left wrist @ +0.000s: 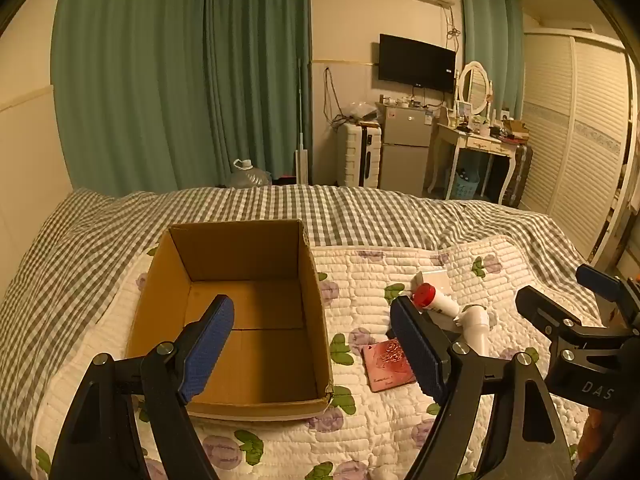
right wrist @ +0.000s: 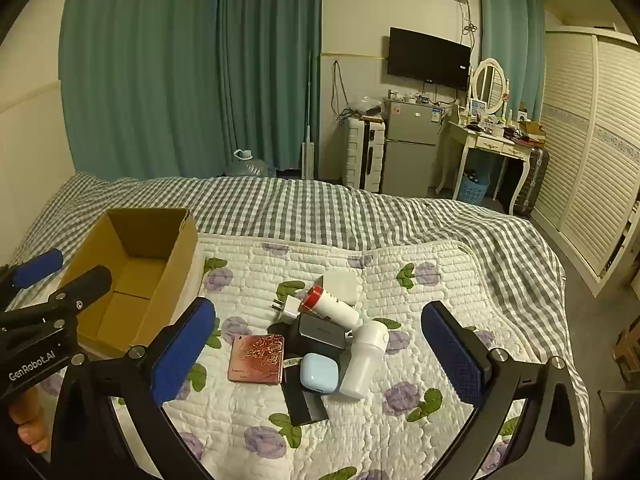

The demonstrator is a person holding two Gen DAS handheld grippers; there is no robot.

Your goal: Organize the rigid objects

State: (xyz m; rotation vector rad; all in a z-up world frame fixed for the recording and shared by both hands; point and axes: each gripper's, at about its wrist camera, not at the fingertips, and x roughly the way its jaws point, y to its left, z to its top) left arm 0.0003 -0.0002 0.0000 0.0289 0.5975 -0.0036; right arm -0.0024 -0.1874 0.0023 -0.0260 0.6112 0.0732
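A small heap of hard things lies on the flowered quilt (right wrist: 400,280): a pink rose-embossed case (right wrist: 258,359), a pale blue earbud case (right wrist: 318,372), a white bottle (right wrist: 365,360), a red-capped white tube (right wrist: 334,303), a white plug (right wrist: 289,307) and a dark box (right wrist: 320,336), all touching or overlapping. The open cardboard box (left wrist: 240,312) sits to their left, nothing showing inside. The left gripper (left wrist: 320,348) hangs wide open over the box's near right corner; the right gripper (right wrist: 318,350) hovers spread over the heap, holding nothing
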